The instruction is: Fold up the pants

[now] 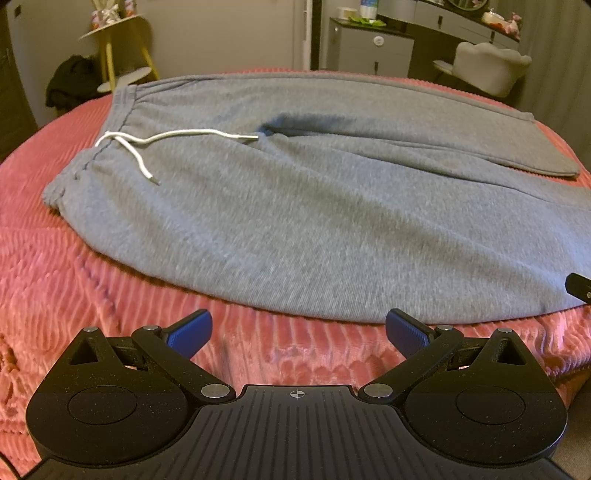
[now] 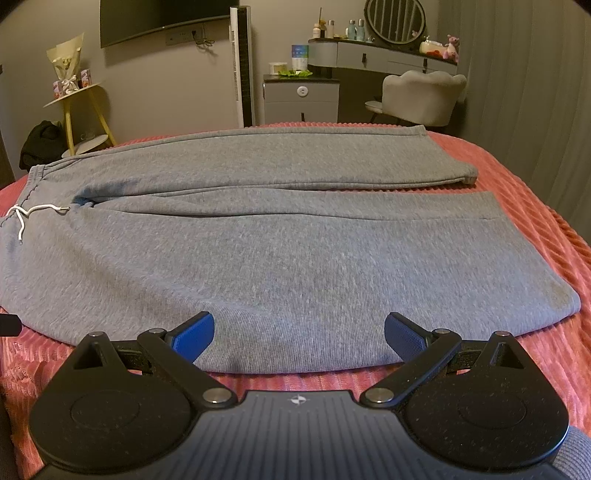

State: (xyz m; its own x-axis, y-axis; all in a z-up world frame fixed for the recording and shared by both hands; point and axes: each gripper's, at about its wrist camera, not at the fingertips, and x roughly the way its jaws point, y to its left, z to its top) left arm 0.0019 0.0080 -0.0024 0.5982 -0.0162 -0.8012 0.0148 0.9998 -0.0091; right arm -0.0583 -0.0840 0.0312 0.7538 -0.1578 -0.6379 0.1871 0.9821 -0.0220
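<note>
The grey pants (image 2: 280, 236) lie flat on the pink bed (image 2: 535, 192), long axis running 9 to 3 o'clock, waistband at 9. The right claw (image 2: 299, 332) overlaps the near hem edge; the left claw (image 1: 299, 332) stops just short. Both claws are spread apart, empty.

No legible text, brand, number or label is shown in either wrist view; print on the distant bottles (image 2: 355, 29) and on the canister (image 2: 300, 56) is too small to be read. Only a round crosshair mark (image 1: 296, 394) is displayed on each hand-held gripper body
</note>
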